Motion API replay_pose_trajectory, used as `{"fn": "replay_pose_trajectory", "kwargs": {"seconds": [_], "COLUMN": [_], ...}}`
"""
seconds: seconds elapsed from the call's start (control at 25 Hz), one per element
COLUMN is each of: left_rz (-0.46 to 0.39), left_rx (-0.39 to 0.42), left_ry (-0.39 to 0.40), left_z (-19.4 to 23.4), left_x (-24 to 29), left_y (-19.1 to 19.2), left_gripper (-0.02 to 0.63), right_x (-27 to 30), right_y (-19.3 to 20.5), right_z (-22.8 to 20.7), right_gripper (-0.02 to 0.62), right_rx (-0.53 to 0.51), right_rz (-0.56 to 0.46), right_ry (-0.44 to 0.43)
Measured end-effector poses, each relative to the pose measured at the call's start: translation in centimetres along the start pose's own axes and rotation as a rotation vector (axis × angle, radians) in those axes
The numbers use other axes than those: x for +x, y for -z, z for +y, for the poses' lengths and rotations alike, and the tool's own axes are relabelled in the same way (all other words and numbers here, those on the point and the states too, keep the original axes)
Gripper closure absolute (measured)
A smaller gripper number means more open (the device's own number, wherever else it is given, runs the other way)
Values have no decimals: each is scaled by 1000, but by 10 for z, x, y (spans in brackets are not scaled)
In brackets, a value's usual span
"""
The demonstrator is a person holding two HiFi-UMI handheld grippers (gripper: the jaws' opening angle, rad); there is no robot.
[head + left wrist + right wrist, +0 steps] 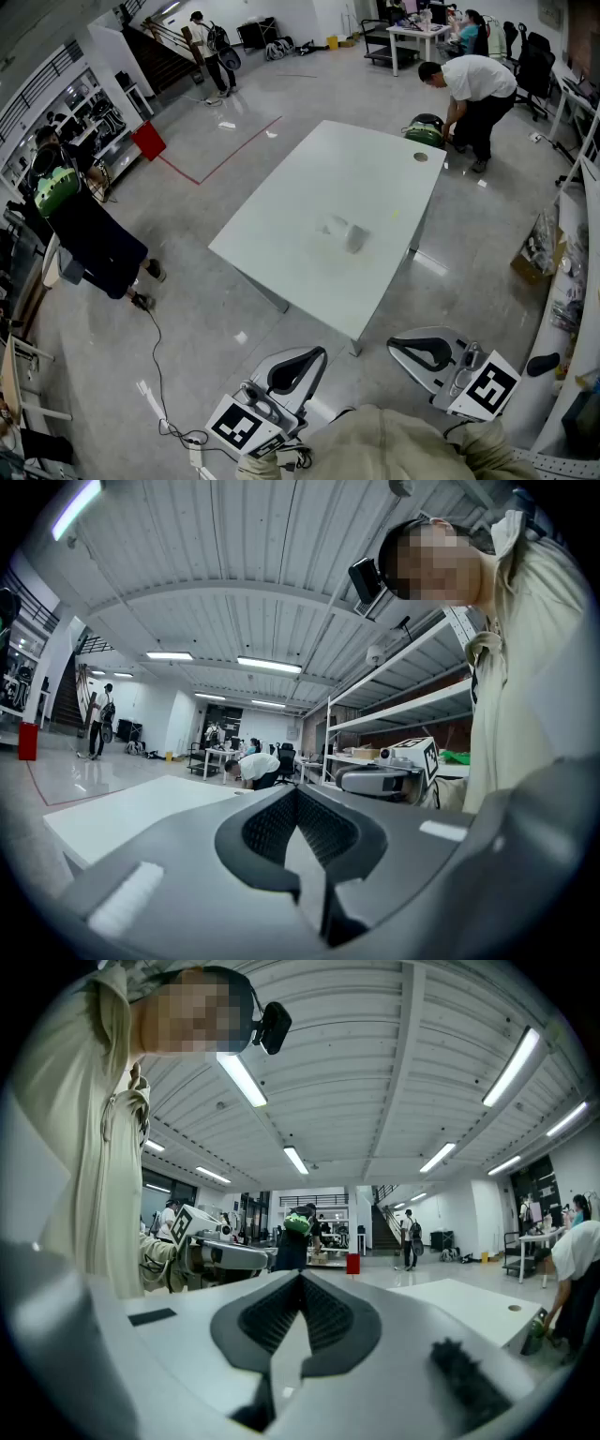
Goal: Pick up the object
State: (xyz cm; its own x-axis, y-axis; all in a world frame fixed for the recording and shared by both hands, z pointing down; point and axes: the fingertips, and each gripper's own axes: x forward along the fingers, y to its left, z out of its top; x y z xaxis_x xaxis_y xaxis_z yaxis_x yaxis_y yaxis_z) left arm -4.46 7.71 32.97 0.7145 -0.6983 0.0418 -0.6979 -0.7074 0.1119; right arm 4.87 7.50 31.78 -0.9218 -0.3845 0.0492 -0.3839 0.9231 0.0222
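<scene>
The grey left gripper and right gripper hang at bottom centre, jaws closed on nothing. The small pale translucent object lies mid-frame on the white rectangular table, well above them and about equally near both.

The floor is glossy, the table smooth and matt, the object translucent.
</scene>
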Motion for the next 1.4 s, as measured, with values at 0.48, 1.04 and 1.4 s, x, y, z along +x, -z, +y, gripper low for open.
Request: {"fn": "replay_pose_trajectory", "kwargs": {"seconds": [0.48,1.04,1.4], "left_rz": [51,86,177], "left_rx": [13,20,-13], "left_ry": [30,132,206], "left_z": [18,117,163], "left_x": [23,53,73], "left_y": [15,8,19], "left_gripper": [600,600,600], "right_x": [17,102,158], "right_y": [12,22,34], "right_z": [-28,-86,-118], "right_gripper": [592,592,592], "right_rx": [25,41,72], "right_rz": [12,81,106], "right_ry": [12,81,137]}}
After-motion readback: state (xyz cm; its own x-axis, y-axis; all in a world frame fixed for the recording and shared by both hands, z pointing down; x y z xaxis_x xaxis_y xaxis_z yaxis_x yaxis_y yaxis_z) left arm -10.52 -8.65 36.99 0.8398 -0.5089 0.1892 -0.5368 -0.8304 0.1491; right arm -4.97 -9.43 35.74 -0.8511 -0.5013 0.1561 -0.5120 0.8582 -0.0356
